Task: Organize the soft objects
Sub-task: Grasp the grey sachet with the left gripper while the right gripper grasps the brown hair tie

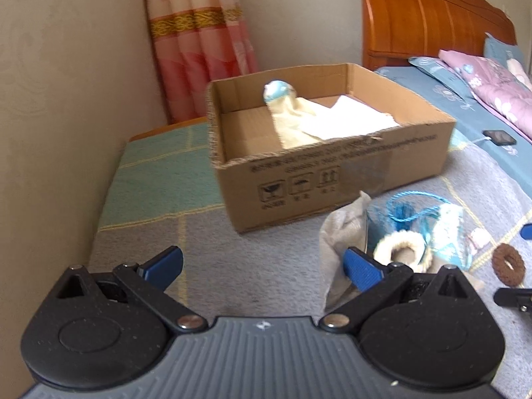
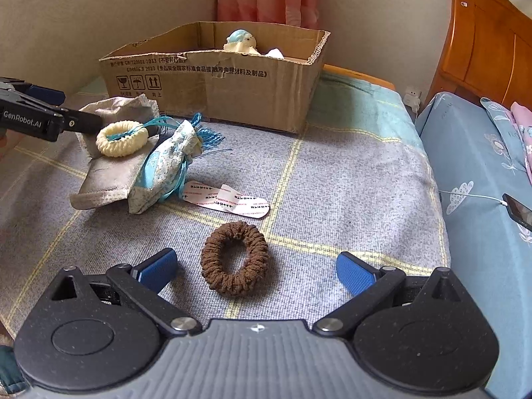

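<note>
An open cardboard box (image 1: 349, 173) (image 2: 232, 96) stands on the plaid blanket and holds a cream cloth (image 1: 299, 123) and a small blue-and-white plush (image 1: 276, 91) (image 2: 239, 41). My left gripper (image 1: 262, 267) is open and empty, just left of a pile: a grey cloth pouch (image 2: 109, 179), a cream scrunchie (image 1: 399, 247) (image 2: 121, 138) and a blue patterned drawstring bag (image 1: 445, 232) (image 2: 166, 166). My right gripper (image 2: 256, 267) is open, with a brown scrunchie (image 2: 234, 262) (image 1: 508, 262) lying between its fingers.
A pink-and-white packet (image 2: 229, 201) lies flat near the bag. A bed with blue sheet (image 2: 482, 199), wooden headboard (image 1: 432, 16) and a charging phone (image 2: 518, 214) is to the right. A wall and a curtain (image 1: 199, 43) are behind the box.
</note>
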`<state>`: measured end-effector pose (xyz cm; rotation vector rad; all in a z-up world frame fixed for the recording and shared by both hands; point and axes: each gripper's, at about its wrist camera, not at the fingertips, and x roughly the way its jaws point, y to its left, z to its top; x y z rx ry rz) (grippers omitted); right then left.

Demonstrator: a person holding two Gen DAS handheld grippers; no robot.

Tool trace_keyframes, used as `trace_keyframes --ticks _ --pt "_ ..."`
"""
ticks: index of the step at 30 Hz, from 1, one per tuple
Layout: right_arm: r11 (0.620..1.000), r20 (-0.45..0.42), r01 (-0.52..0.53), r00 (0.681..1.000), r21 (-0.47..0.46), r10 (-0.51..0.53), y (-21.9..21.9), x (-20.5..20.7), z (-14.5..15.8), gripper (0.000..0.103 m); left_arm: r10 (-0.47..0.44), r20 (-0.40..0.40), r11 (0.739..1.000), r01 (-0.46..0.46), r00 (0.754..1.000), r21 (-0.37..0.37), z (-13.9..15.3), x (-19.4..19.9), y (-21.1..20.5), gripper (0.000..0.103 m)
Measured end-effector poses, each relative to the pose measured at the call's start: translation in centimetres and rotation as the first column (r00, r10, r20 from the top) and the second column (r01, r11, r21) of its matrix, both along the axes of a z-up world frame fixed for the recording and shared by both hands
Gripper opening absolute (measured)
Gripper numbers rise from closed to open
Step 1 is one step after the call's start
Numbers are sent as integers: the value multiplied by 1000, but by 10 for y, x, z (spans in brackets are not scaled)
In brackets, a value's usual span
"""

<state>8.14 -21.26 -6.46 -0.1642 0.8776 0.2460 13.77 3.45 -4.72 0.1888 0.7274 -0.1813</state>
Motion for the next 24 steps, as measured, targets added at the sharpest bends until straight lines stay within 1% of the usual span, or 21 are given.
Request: trace_keyframes --ticks 2,4,10,13,16,19,21,24 --pt "1000 4 -3 1000 3 3 0 0 0 103 13 3 1000 -13 1000 21 0 2 4 102" --pt "1000 11 -8 1000 6 7 -1 -1 -1 103 5 0 1000 -5 1000 29 -2 1 6 102" --pt "1000 32 -18 999 11 18 -3 -5 -2 103 -35 -22 999 36 999 14 -8 -1 6 102" --pt "1000 39 -19 999 8 19 -2 -7 -2 103 -61 -36 998 62 997 18 -13 -1 1 102" --pt "999 40 -34 999 5 34 2 -7 -2 103 -85 -60 996 86 995 6 -18 3 -1 102" --pt "999 39 -42 998 3 42 4 -5 -2 103 -107 -76 994 109 991 18 -24 7 -4 102" --pt "999 41 -42 998 4 42 4 -5 -2 103 -116 -85 992 119 990 41 -28 11 -7 103" --pt "999 45 -41 998 6 41 4 -5 -2 103 -127 -80 991 129 989 27 -29 17 -5 103"
